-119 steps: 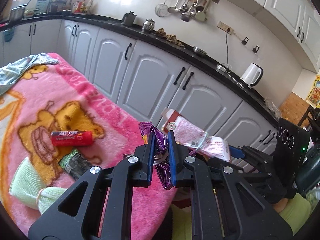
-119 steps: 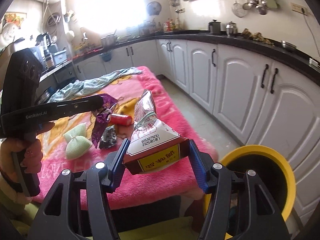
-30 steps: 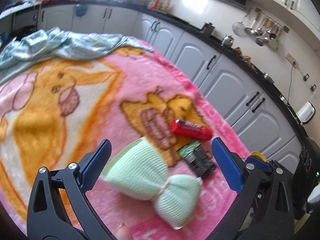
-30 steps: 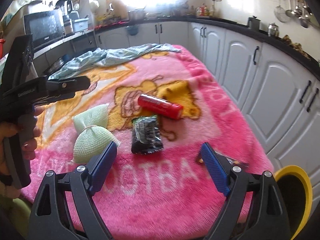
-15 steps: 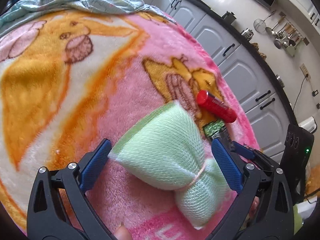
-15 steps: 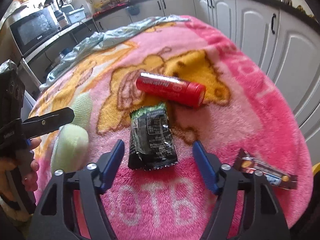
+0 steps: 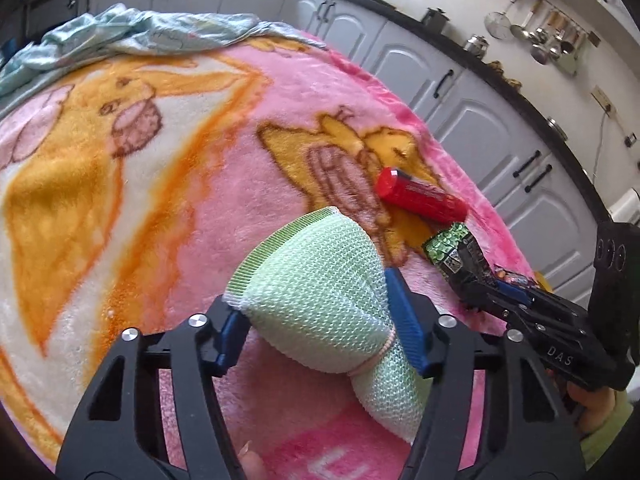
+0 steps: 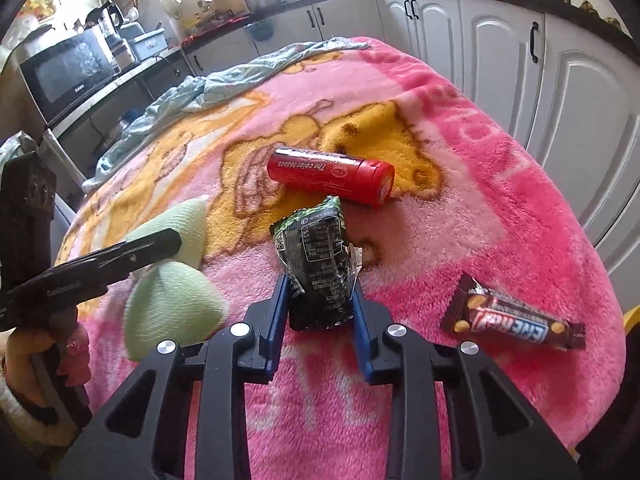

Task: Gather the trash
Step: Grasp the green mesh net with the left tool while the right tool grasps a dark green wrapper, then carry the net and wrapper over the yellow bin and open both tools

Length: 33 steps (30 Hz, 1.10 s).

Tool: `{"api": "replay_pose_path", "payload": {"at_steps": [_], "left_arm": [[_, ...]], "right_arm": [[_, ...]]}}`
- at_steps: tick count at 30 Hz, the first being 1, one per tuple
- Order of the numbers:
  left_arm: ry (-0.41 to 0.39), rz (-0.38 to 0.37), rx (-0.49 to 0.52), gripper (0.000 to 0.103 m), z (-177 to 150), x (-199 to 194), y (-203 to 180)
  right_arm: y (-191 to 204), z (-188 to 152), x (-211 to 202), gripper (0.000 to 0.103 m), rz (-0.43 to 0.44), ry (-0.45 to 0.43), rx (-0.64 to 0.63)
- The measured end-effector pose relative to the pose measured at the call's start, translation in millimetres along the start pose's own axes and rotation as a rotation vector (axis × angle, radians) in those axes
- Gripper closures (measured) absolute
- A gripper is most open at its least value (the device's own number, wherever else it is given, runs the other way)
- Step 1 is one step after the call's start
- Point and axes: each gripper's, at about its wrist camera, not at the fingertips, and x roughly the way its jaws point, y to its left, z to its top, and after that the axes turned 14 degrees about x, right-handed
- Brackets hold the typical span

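Black wrapper (image 8: 320, 264) between closing right gripper (image 8: 318, 320)

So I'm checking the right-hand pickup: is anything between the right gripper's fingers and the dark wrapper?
Nothing visible. The dark wrapper sits directly between the right gripper's closing fingers; the red tube lies beyond it, the chocolate bar off to the side.

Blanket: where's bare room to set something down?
Free: the blanket between the blue cloth and the green pouch, and between the red tube and the candy bar. Crowded: tube, black wrapper, pouch and both grippers.
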Motion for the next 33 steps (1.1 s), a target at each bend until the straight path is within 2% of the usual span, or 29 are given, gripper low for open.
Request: {"api": "replay_pose_path", "payload": {"at_steps": [1,2,5,9,17,26,33], "left_arm": [[-0.01,-0.007,0.006,0.06,2,-3,-2],[-0.026,-0.011,0.021,0.07,5,-8,-6],[-0.067,-0.039,0.054,0.075,13,-20,-16],[-0.092,-0.087,0.072,0.077,21,-27,-30],[-0.141,-0.165,0.171,0.078,42,-38,-82],[-0.174,-0.247,0.278,0.078,66,-35,-155],[-0.188,-0.311,0.35,0.078,79,-27,-214]], "right_arm": [[-1,0,-4,0.075,0.005,-0.006,0.005],[-1,0,-7,0.075,0.007,-0.012,0.008],[-4,2,-23,0.076,0.018,-0.045,0.025],[-7,5,-47,0.078,0.028,-0.093,0.041],[-27,6,-109,0.079,0.024,-0.212,0.064],[-77,1,-166,0.079,-0.055,-0.311,0.138],[-124,-18,-209,0.079,-0.122,-0.382,0.219]]}}
